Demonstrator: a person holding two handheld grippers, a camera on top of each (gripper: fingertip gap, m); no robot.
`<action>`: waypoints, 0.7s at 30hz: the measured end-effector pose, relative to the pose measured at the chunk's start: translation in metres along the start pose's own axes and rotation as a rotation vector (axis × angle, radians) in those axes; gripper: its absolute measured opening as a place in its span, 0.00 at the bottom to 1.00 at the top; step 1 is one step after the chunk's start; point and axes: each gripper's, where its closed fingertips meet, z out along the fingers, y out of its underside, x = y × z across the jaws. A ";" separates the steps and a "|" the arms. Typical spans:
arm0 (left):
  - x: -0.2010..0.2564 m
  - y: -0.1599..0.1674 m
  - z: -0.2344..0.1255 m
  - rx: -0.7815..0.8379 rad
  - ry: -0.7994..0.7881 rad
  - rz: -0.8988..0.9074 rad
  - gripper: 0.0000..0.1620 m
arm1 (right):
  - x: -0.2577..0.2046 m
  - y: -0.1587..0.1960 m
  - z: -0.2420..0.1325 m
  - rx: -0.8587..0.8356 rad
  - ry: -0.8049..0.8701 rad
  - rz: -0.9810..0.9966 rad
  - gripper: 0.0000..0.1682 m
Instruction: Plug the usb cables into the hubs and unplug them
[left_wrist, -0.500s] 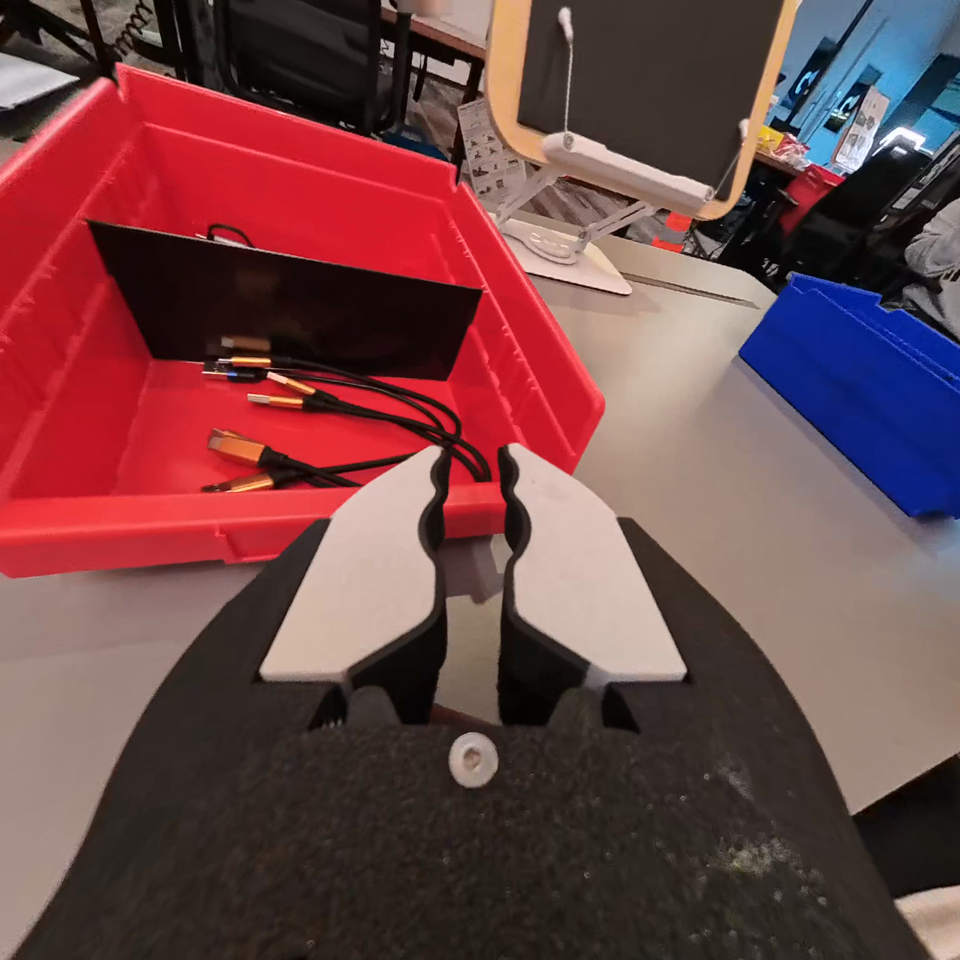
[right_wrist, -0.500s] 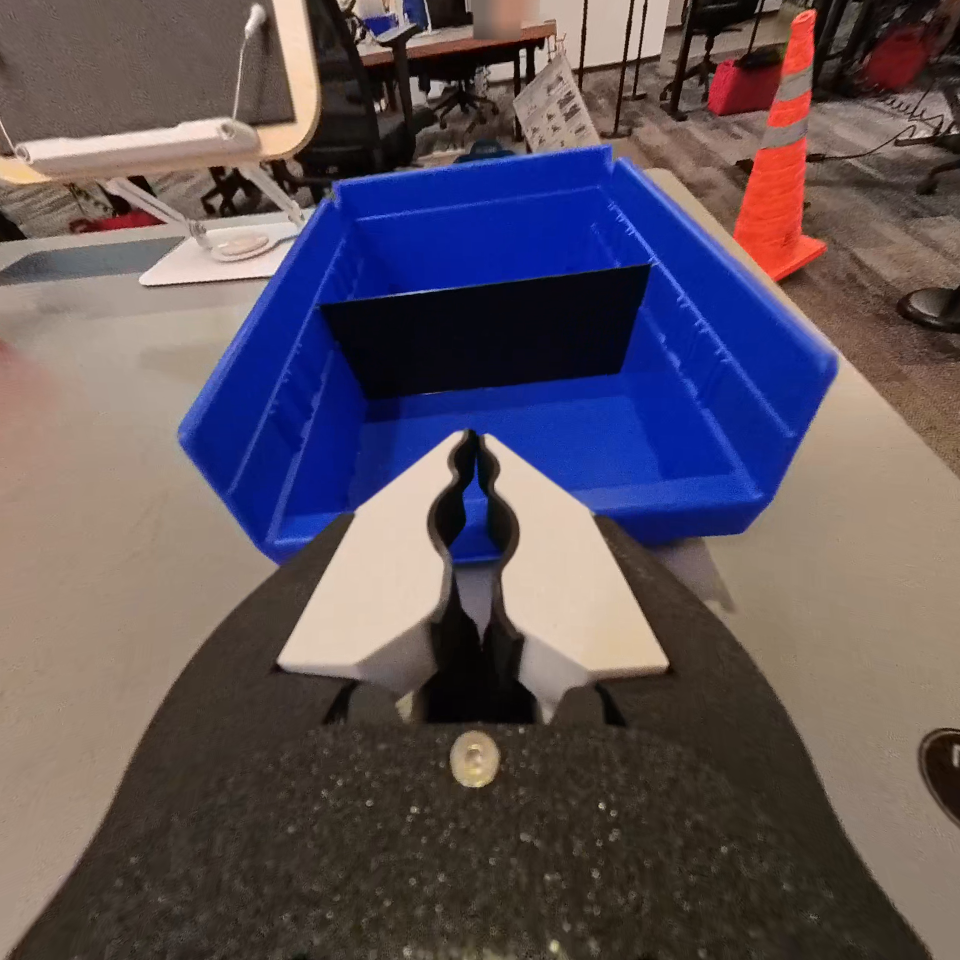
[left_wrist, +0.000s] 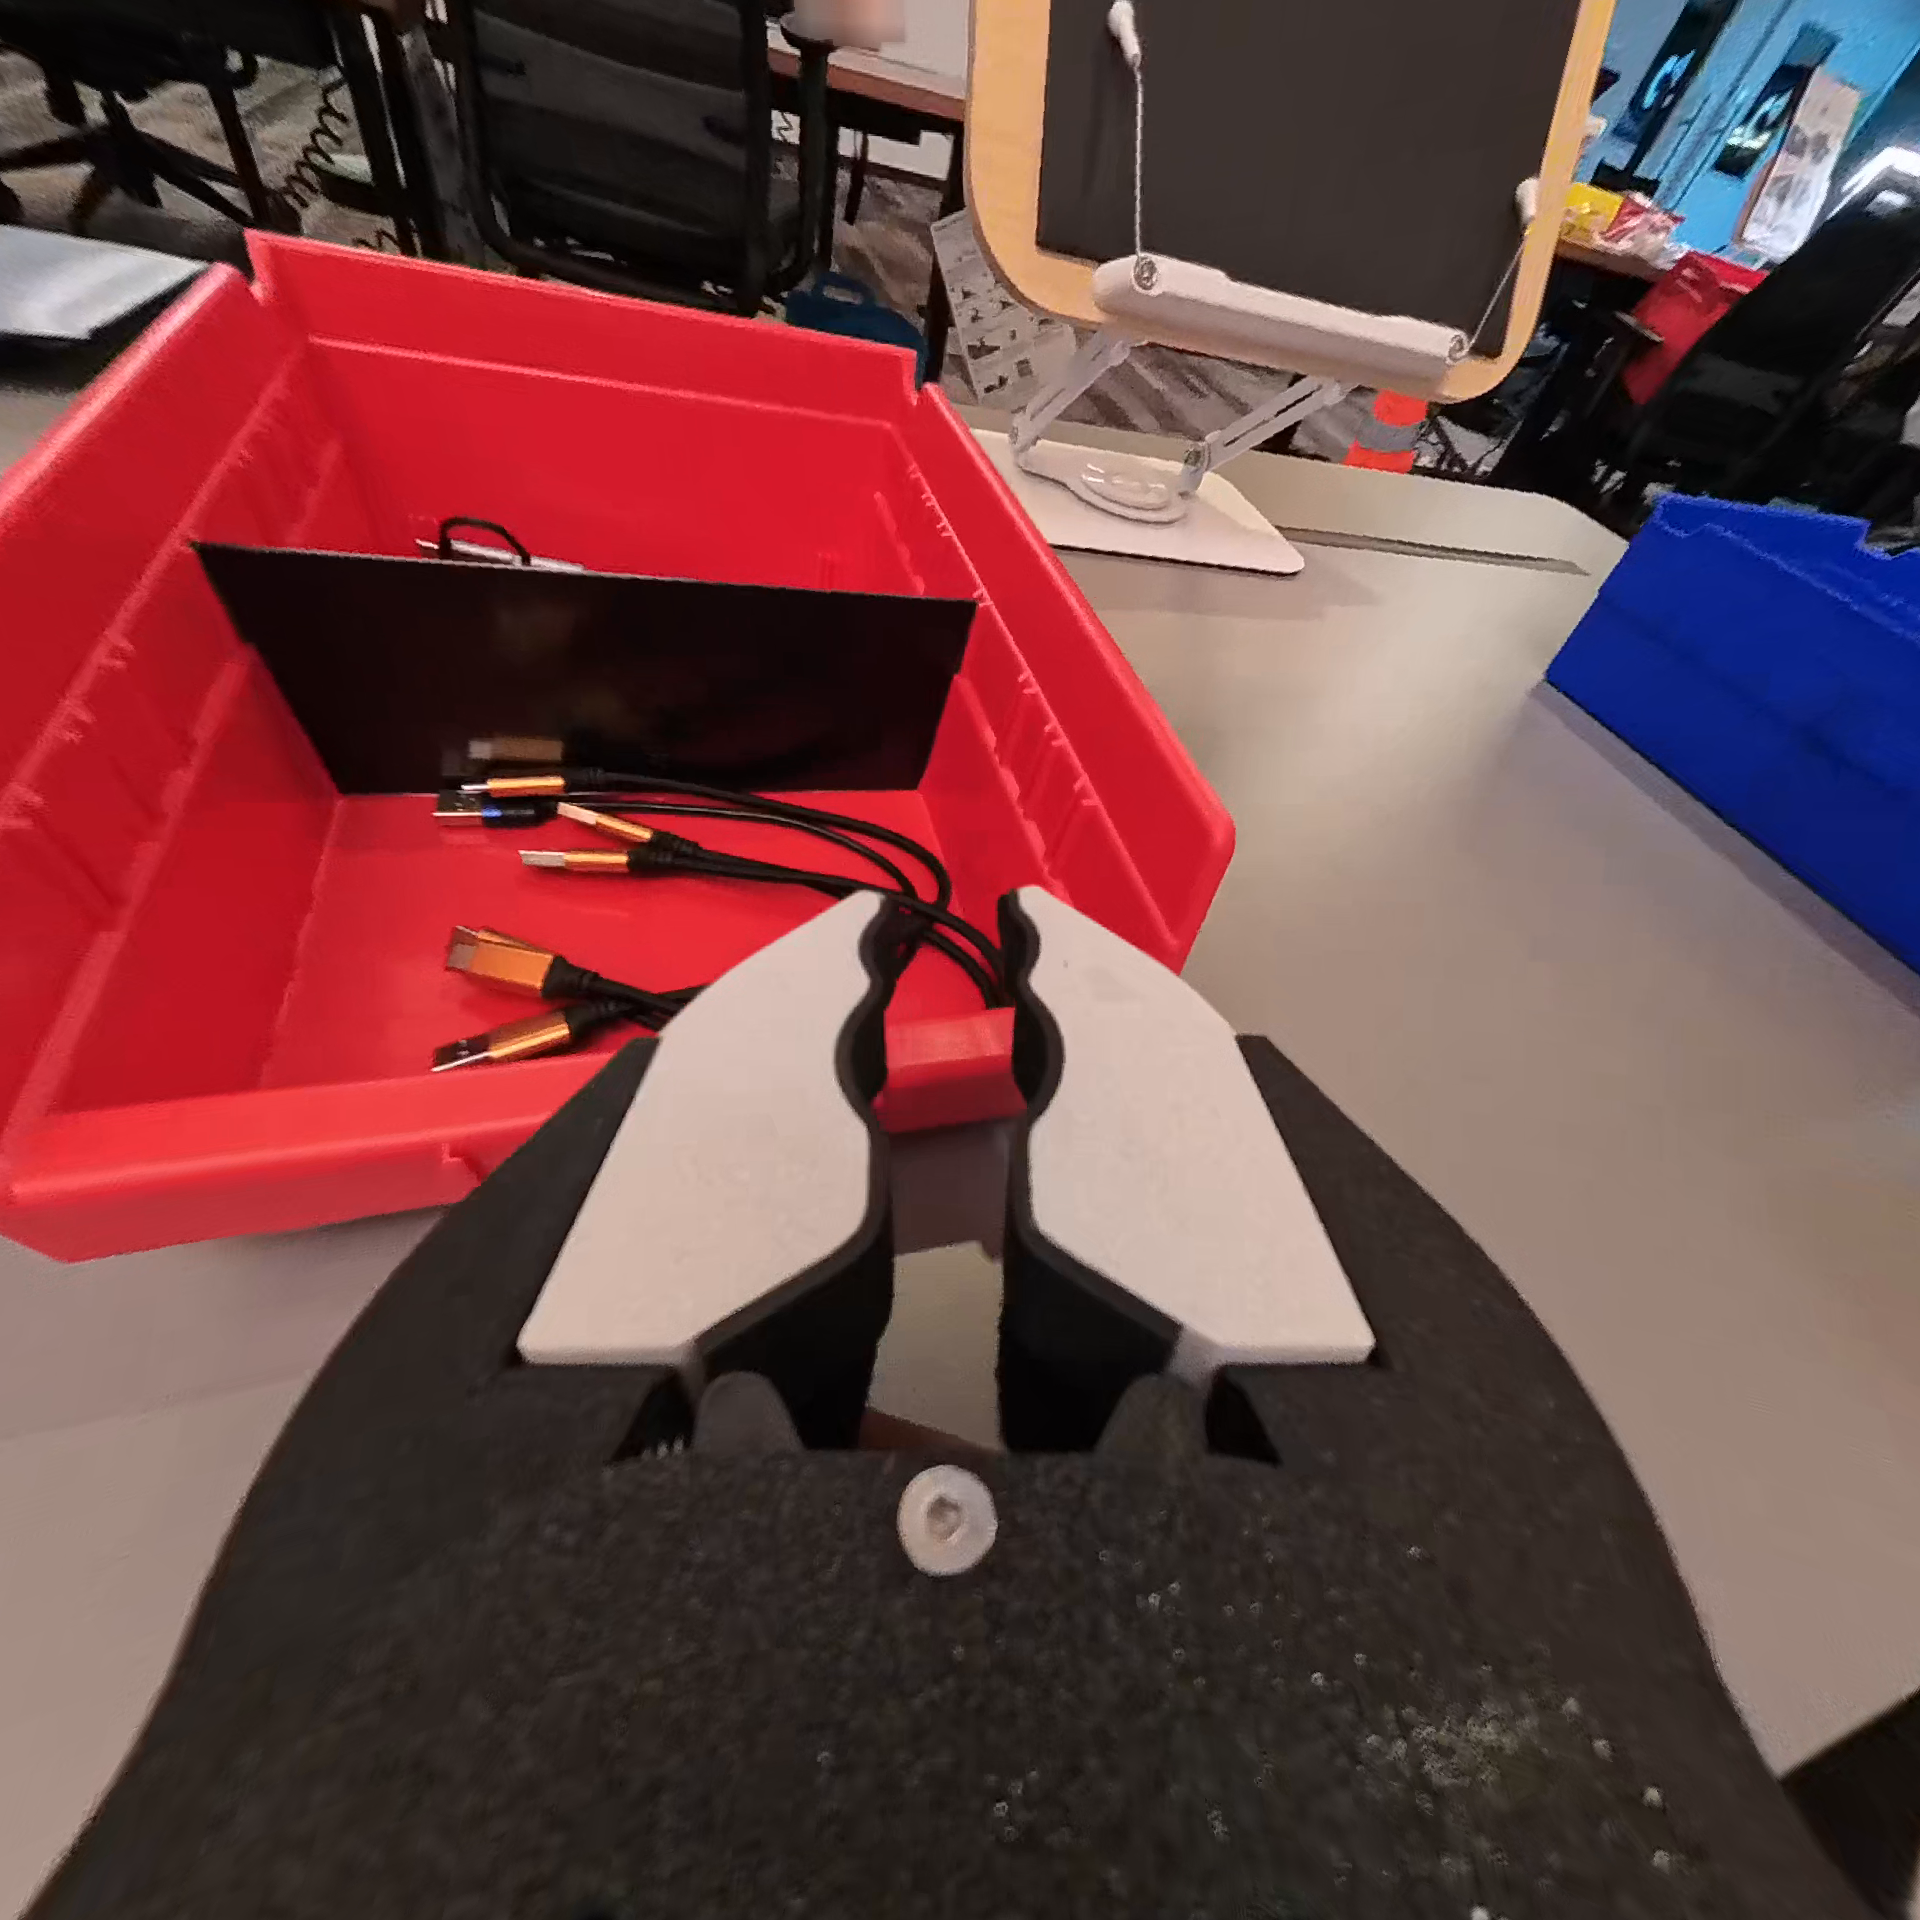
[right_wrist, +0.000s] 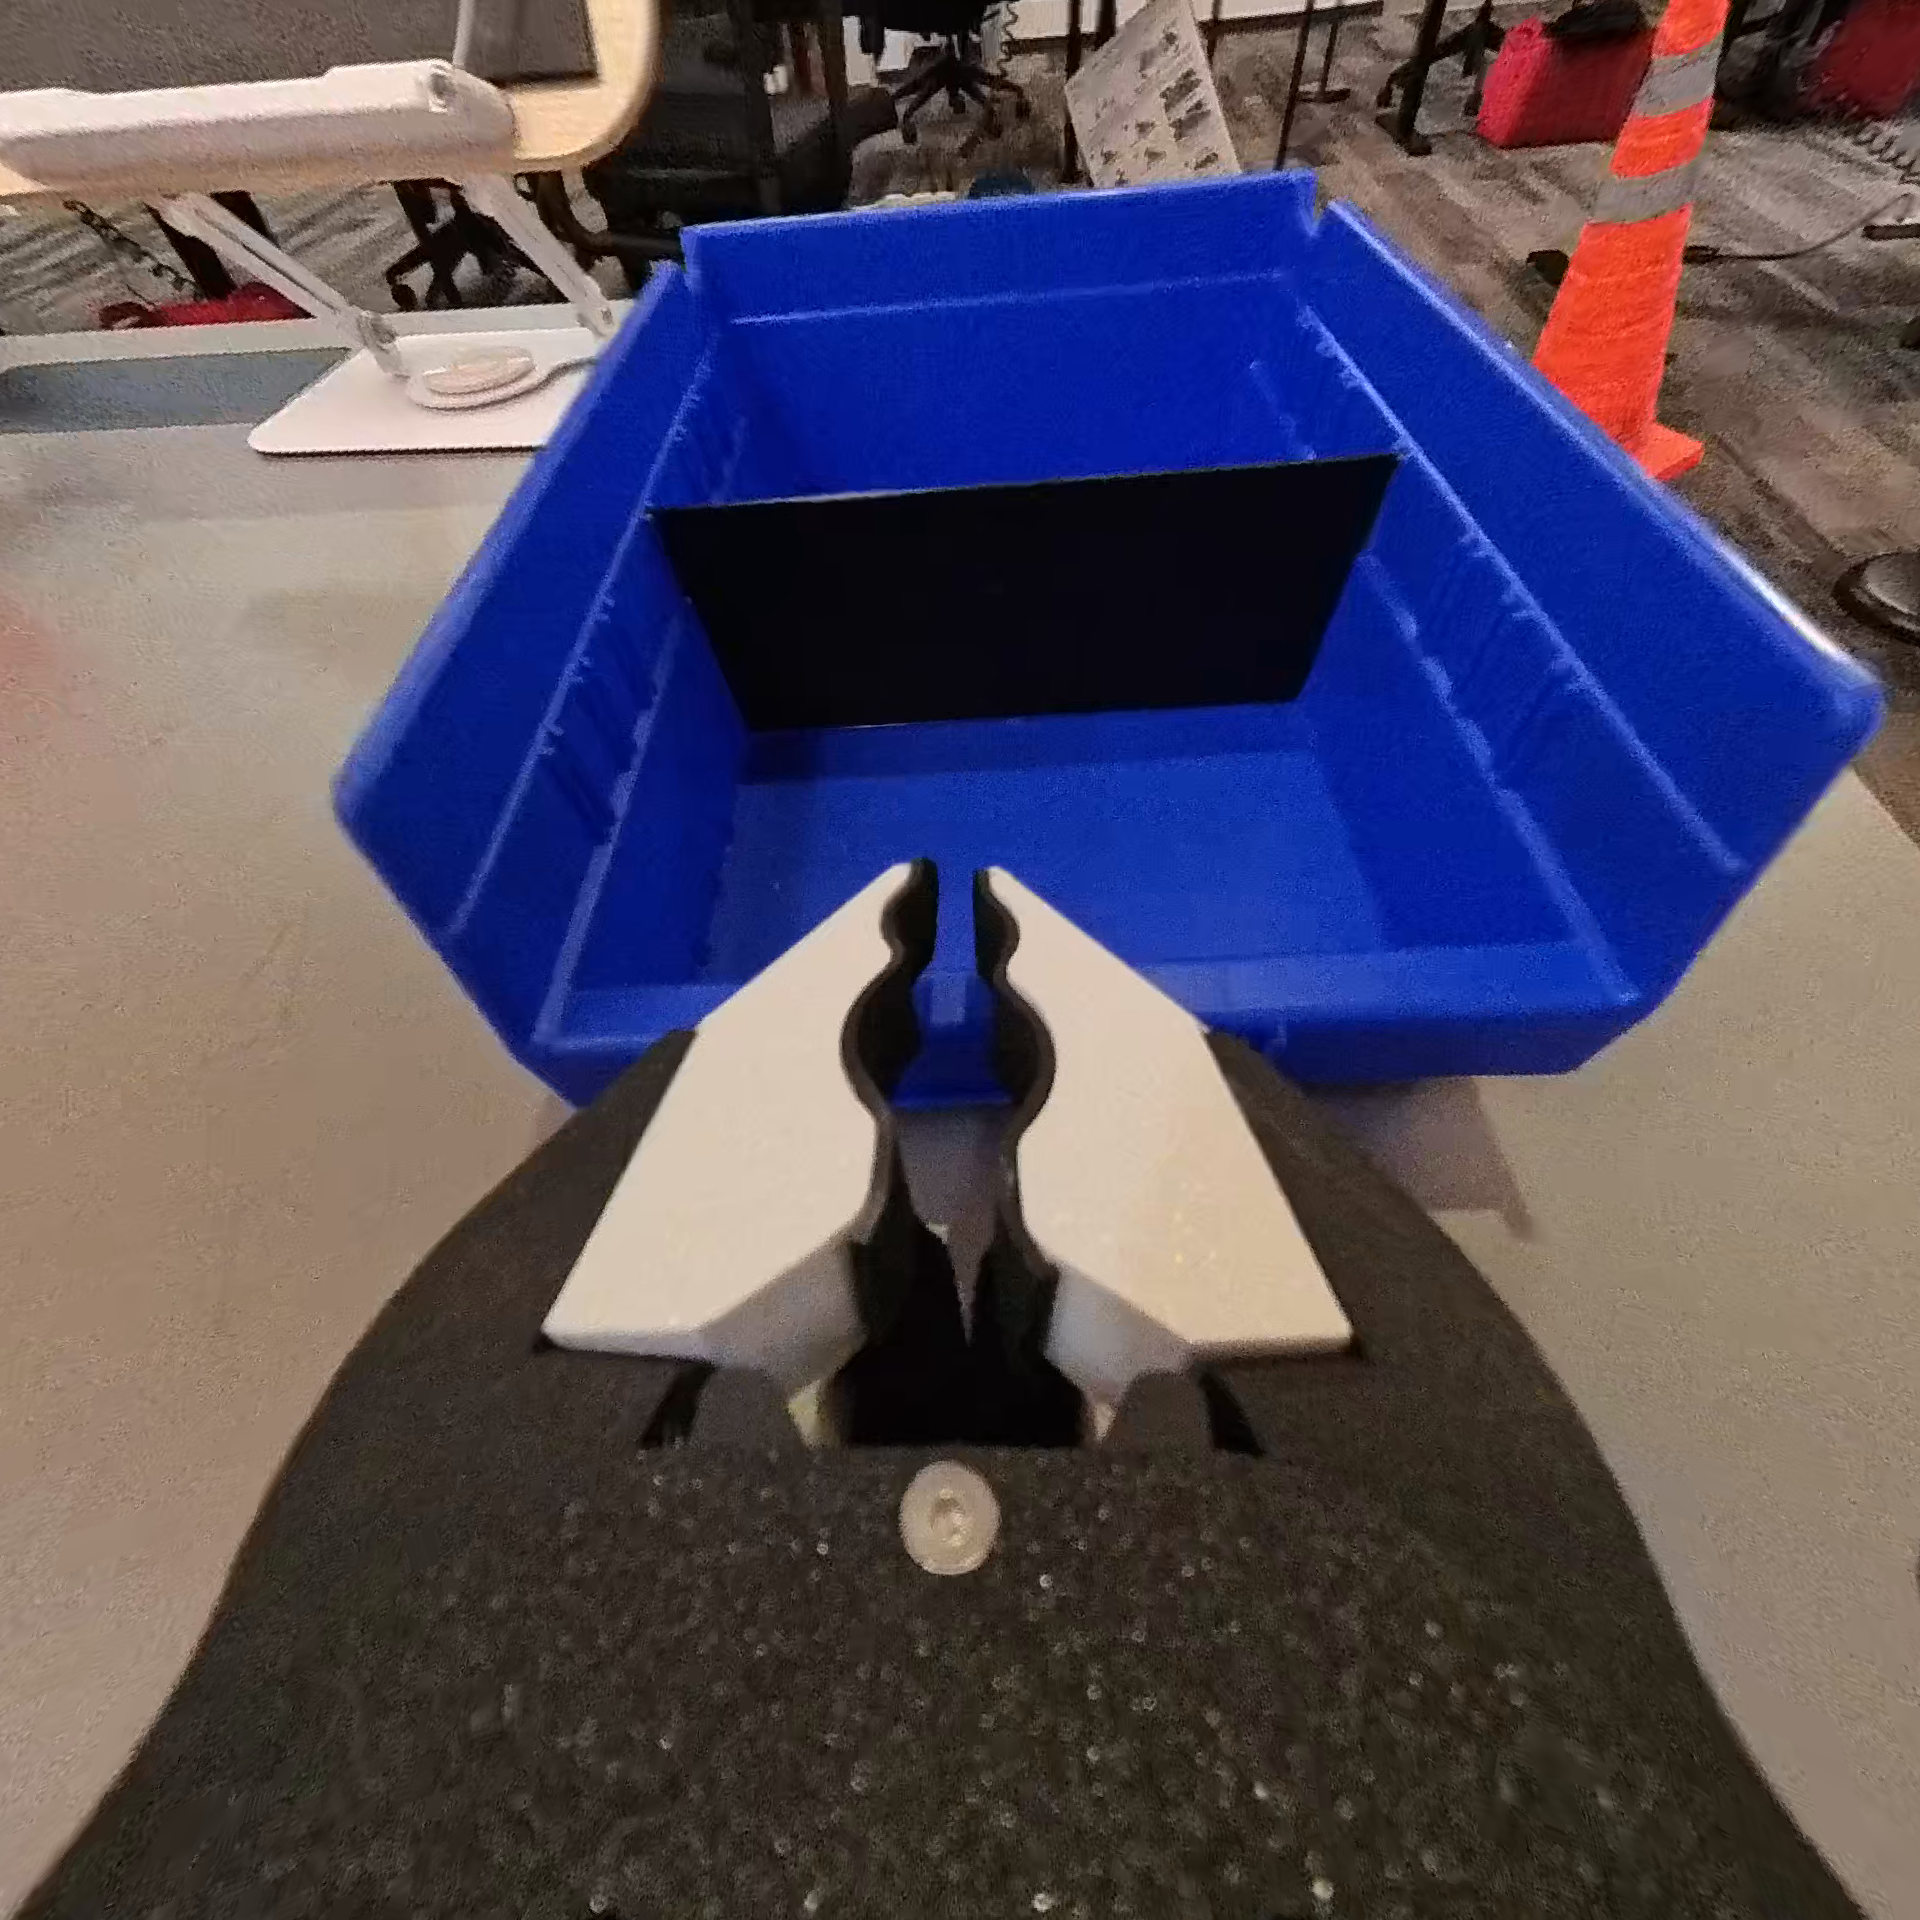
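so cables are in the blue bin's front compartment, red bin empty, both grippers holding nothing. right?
Bins are swapped. The left wrist view shows the cables in the red bin front compartment; the blue bin front is empty. Left gripper and right gripper hold nothing.

Right gripper (right_wrist: 956, 883) fingers slightly wider.

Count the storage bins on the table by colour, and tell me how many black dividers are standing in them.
Red bin: 1
Blue bin: 1
Black dividers: 2, one in the red bin, one in the blue bin
Total: 4
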 end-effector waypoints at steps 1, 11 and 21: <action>-0.001 -0.001 0.000 0.003 -0.006 0.006 0.11 | -0.010 -0.003 -0.001 0.010 -0.053 -0.016 0.04; 0.002 -0.001 0.001 0.013 0.038 -0.043 0.11 | -0.075 0.009 0.001 -0.090 -0.196 -0.276 0.11; 0.000 0.002 -0.002 0.005 0.068 -0.105 0.11 | -0.107 -0.002 -0.010 -0.129 -0.220 -0.368 0.27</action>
